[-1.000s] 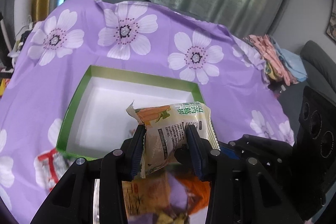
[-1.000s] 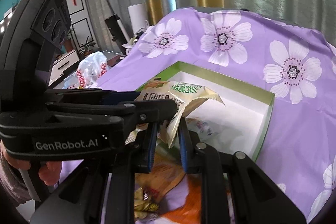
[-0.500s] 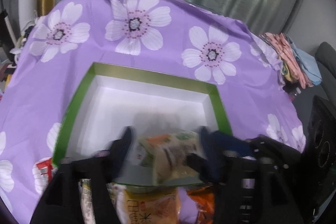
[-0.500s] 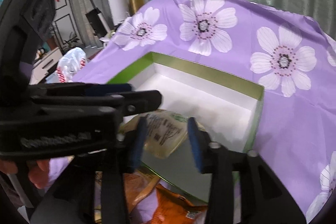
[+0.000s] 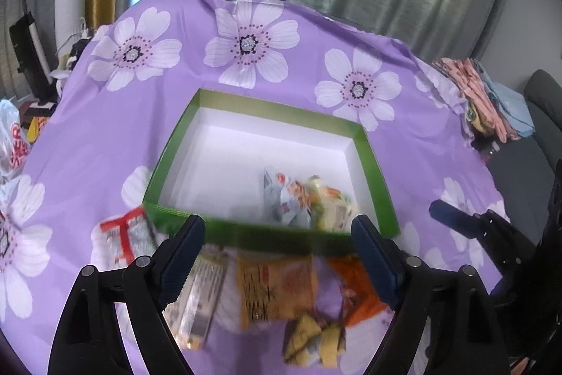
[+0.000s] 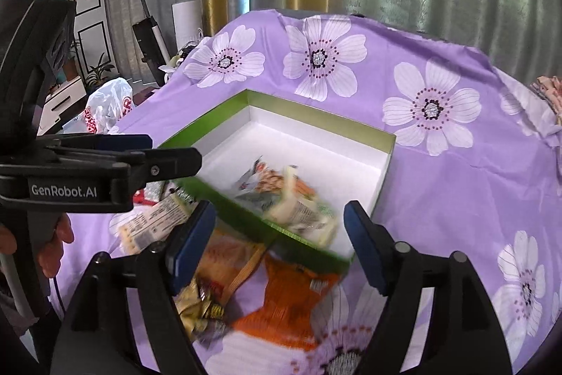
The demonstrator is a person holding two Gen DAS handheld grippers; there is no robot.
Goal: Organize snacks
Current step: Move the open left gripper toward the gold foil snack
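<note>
A green box (image 5: 275, 109) with a white inside lies on the purple flowered cloth. Two snack packets (image 5: 309, 199), one greyish and one cream with green print, lie loose in its near right corner, also seen in the right wrist view as packets (image 6: 291, 199). My left gripper (image 5: 277, 234) hovers over the box's near wall, jaws wide and still opening, nothing between the pads. My right gripper (image 6: 277, 220) stands beside it, jaws also opening and free of any packet. The left gripper (image 6: 168, 148) shows at the left of the right wrist view.
Loose snacks lie in front of the box: a red-and-white packet (image 5: 124, 234), a silvery one (image 5: 200, 297), a yellow one (image 5: 274, 287), an orange one (image 6: 295, 297) and small gold packets (image 5: 312, 340). Folded clothes (image 5: 484, 101) sit at the cloth's right edge. A plastic bag (image 6: 109, 104) lies left.
Both grippers were shut on the cream packet above the box. They have opened, the packet has dropped into the box, and both grippers have pulled back toward the near wall.
</note>
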